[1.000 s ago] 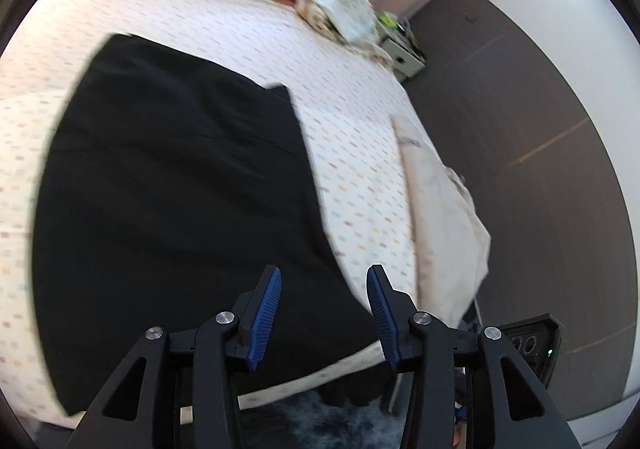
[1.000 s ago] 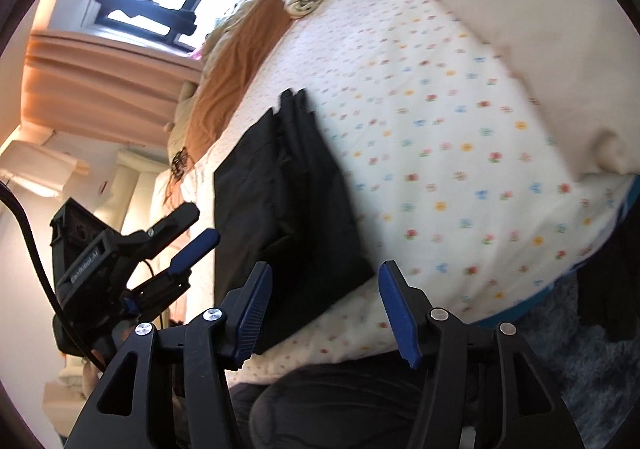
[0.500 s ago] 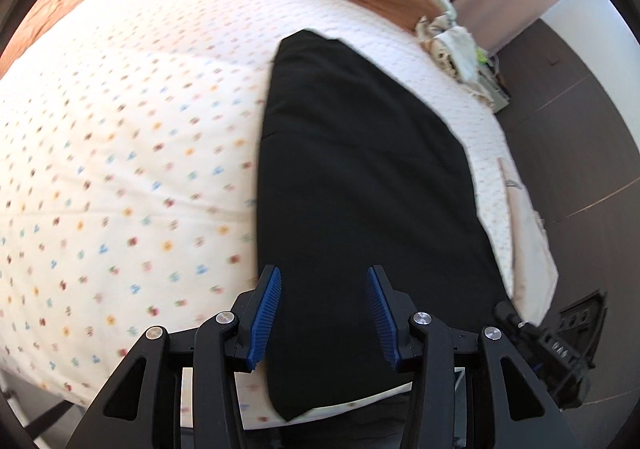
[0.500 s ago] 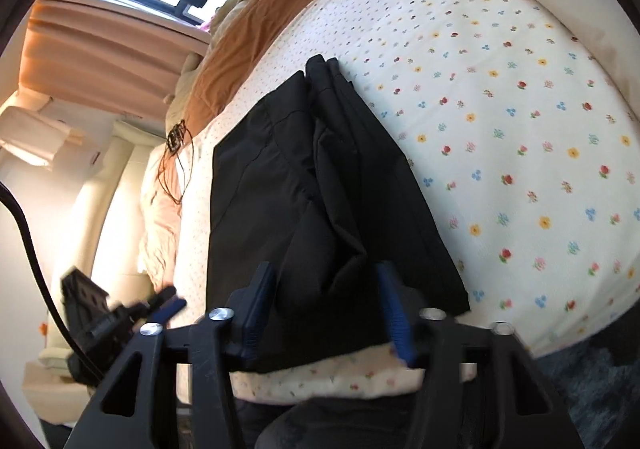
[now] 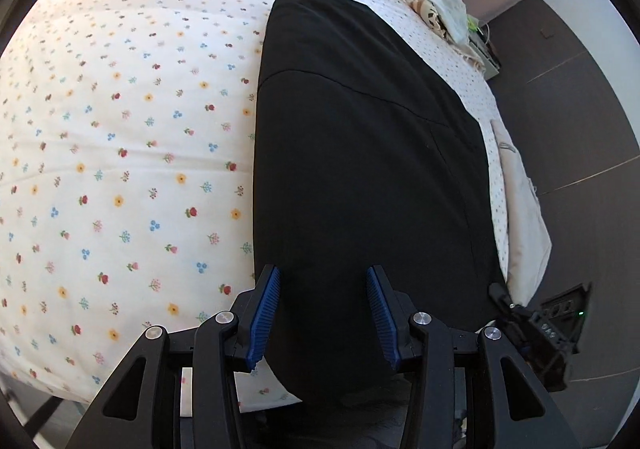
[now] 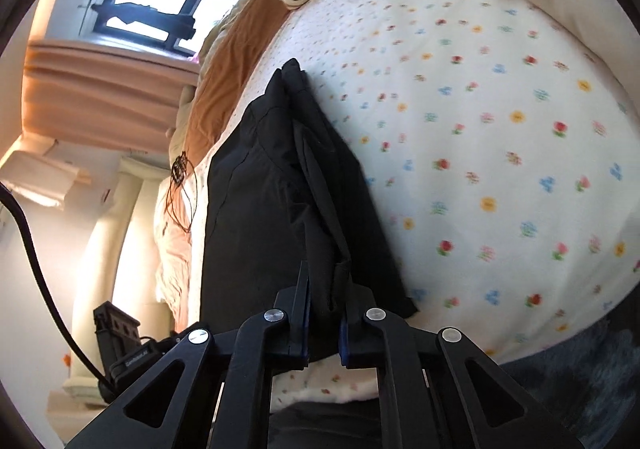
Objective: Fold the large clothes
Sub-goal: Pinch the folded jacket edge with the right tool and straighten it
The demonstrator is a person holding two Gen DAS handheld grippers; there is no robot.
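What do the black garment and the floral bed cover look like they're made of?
Black garment: looks like a thin, smooth woven synthetic with a matte finish; it creases sharply where the right gripper pinches it. The exact fibre can't be told.
Floral bed cover: seems soft, matte cotton-like printed fabric, puffed as if padded underneath.

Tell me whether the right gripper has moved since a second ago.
Yes. The right gripper has closed in toward the bed and shut on the black garment.
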